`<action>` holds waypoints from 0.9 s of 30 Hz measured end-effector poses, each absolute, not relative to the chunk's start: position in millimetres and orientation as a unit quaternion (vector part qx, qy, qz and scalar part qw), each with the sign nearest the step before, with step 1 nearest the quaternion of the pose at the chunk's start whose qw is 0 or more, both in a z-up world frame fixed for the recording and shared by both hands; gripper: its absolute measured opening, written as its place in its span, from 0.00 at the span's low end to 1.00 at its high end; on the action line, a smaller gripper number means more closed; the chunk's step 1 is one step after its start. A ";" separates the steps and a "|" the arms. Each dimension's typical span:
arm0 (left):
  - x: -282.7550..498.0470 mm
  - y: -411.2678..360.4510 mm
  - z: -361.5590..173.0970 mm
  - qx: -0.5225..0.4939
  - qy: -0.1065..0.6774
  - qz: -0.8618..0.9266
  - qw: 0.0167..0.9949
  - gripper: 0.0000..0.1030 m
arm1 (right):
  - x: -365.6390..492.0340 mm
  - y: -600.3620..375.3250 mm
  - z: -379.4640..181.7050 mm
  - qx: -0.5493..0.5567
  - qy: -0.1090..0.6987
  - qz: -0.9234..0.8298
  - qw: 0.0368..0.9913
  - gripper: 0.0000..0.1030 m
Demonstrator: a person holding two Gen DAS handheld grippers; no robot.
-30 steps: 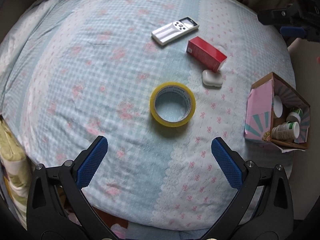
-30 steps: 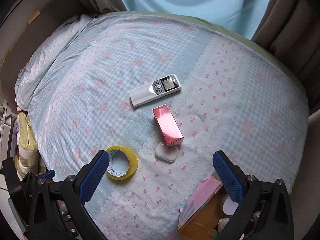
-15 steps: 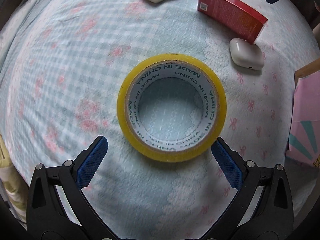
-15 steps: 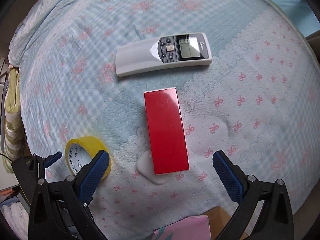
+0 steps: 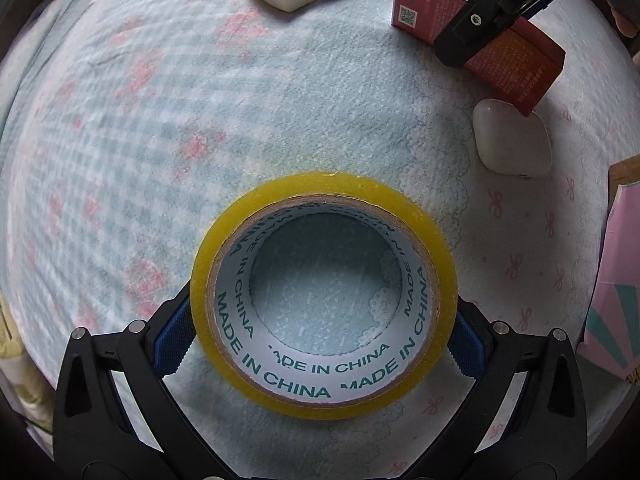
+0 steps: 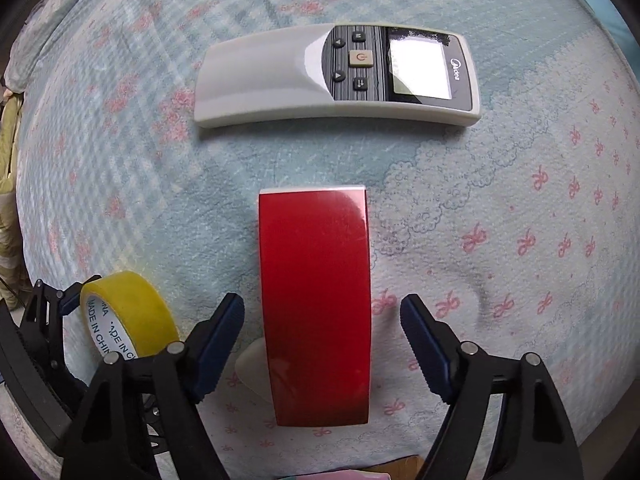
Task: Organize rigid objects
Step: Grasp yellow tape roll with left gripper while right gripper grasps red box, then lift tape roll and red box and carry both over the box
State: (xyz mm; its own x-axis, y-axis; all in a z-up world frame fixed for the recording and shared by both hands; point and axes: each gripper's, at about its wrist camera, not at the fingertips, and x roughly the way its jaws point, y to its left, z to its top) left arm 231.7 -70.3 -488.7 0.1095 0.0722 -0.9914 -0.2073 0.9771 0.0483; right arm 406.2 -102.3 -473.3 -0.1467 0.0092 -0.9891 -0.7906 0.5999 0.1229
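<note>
— Everything's laid out on the bed [image 6: 520, 184], on that blue sheet with the pink bows?

— Yes, and the patterned box [image 5: 616, 280] at the edge is probably where it all ends up. The biggest loose piece is the white remote [image 6: 336, 76], lying face up beyond the rest, untouched.

— And the red box [image 6: 316, 304]?

— Flat on the sheet, long side pointing at the remote. The right gripper [image 6: 322, 344] straddles its near half, fingers [image 6: 424, 344] spread with a gap on both sides, not touching it. I'd say it's lined up on the narrow width because that fits the opening.

— The yellow tape roll [image 5: 324, 292]?

— In the left gripper [image 5: 320, 332]. Its blue fingers [image 5: 172, 336] press the outer rim from opposite sides, clamped across the widest part, so it can't roll away. In the right-hand view the roll looks tipped up off the sheet.

— Anything smaller?

— A white earbud case [image 5: 512, 140], just beside the red box's end and partly tucked under it
</note>
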 end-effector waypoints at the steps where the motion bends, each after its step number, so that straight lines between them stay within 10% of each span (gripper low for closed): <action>1: 234.6 -69.8 -489.1 -0.055 0.662 0.094 0.742 1.00 | 407.4 -101.6 -474.9 -0.286 0.679 0.341 0.584 0.74; 13: 248.8 -54.2 -486.8 -0.081 0.665 0.081 0.738 0.95 | 423.5 -93.4 -497.4 -0.304 0.688 0.323 0.575 0.39; 27: 227.9 -39.7 -461.0 -0.084 0.646 0.084 0.754 0.94 | 397.7 -91.6 -477.8 -0.311 0.663 0.320 0.601 0.37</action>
